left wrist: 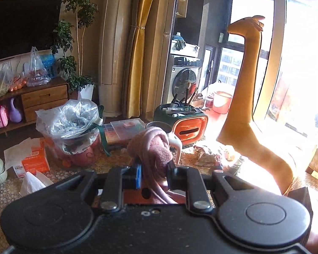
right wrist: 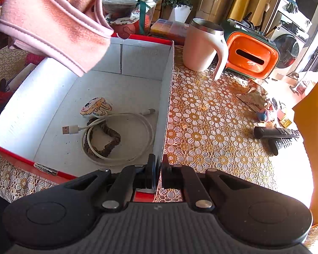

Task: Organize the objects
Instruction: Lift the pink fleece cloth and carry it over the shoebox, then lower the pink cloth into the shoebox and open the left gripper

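Black claw (right wrist: 158, 169) bodies, round housings, silver screws, blue pad.

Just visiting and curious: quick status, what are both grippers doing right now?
Left gripper shut on pink fleece cloth, hanging over the box. Right gripper clamped on box wall. Cable and scrunchie already inside. Nothing blocking.
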